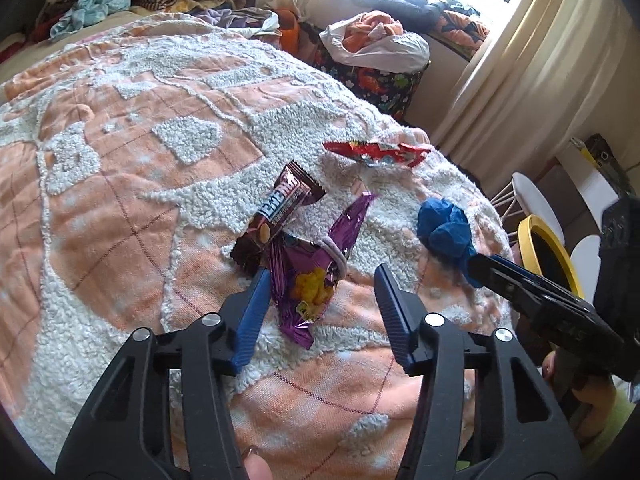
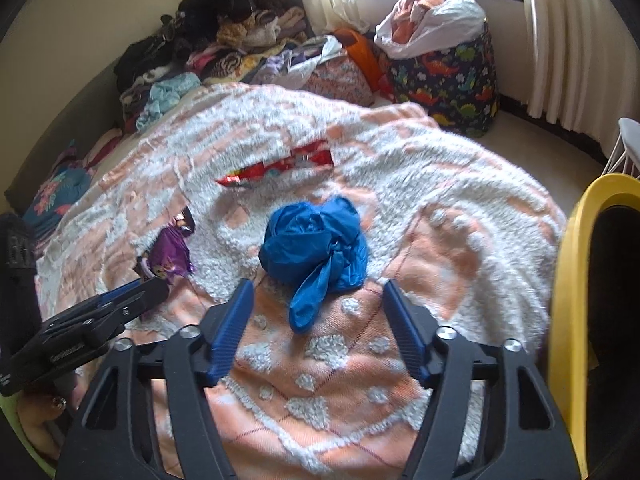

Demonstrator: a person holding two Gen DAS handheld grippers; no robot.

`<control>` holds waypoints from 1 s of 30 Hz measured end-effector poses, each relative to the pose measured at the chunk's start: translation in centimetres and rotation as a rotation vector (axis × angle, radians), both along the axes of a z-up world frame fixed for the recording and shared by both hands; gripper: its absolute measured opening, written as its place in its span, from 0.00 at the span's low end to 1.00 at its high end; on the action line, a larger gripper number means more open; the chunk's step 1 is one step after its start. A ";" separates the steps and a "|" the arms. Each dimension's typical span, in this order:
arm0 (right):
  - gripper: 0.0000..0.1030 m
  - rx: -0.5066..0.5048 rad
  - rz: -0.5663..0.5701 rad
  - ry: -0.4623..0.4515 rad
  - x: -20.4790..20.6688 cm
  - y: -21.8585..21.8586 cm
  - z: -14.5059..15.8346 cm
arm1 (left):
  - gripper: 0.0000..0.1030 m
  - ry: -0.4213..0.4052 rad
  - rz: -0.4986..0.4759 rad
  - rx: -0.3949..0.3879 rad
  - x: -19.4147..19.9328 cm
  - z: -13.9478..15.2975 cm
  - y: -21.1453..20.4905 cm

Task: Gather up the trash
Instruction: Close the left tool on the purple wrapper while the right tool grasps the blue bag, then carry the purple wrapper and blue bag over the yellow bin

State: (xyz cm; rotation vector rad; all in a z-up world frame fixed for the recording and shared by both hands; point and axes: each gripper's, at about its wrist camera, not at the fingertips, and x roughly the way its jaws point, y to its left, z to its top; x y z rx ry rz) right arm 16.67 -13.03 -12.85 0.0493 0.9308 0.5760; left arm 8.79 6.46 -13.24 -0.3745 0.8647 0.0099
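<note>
Trash lies on an orange and white bedspread [image 1: 120, 128]. A purple wrapper [image 1: 316, 240] sits between the fingers of my left gripper [image 1: 322, 274], which stands open; its left finger is at the wrapper's edge. A brown snack-bar wrapper [image 1: 276, 216] lies just beyond, and a red wrapper [image 1: 376, 152] farther off. My right gripper [image 2: 318, 285] is open around the tail of a crumpled blue plastic wad [image 2: 316, 240], with neither pad pressing on it. The right gripper's tip [image 1: 480, 268] shows beside the blue wad [image 1: 442, 228]. The left gripper [image 2: 156, 286] nears the purple wrapper [image 2: 170, 248].
A yellow-rimmed bin [image 2: 568, 280] stands at the bed's right edge. A dinosaur-print basket [image 2: 448, 80] stuffed with bags sits by the curtain. Piled clothes [image 2: 224, 32] cover the far end of the bed. A white stool [image 1: 536, 200] is behind the bin.
</note>
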 end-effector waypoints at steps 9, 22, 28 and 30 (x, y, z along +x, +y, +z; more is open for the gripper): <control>0.11 0.035 -0.036 0.036 0.4 -1.5 -0.7 | 0.24 0.019 -0.025 -0.001 -0.2 -0.2 -0.6; 0.11 0.072 -0.026 -0.022 -2.4 -3.6 1.5 | 0.14 -0.015 -0.099 0.019 -0.1 1.2 -3.2; 0.11 0.092 -0.048 -0.059 -3.0 -5.5 2.8 | 0.14 -0.041 -0.132 0.024 0.4 2.3 -4.9; 0.10 0.102 -0.062 -0.070 -3.1 -6.2 3.3 | 0.14 -0.048 -0.142 0.025 0.5 2.6 -5.4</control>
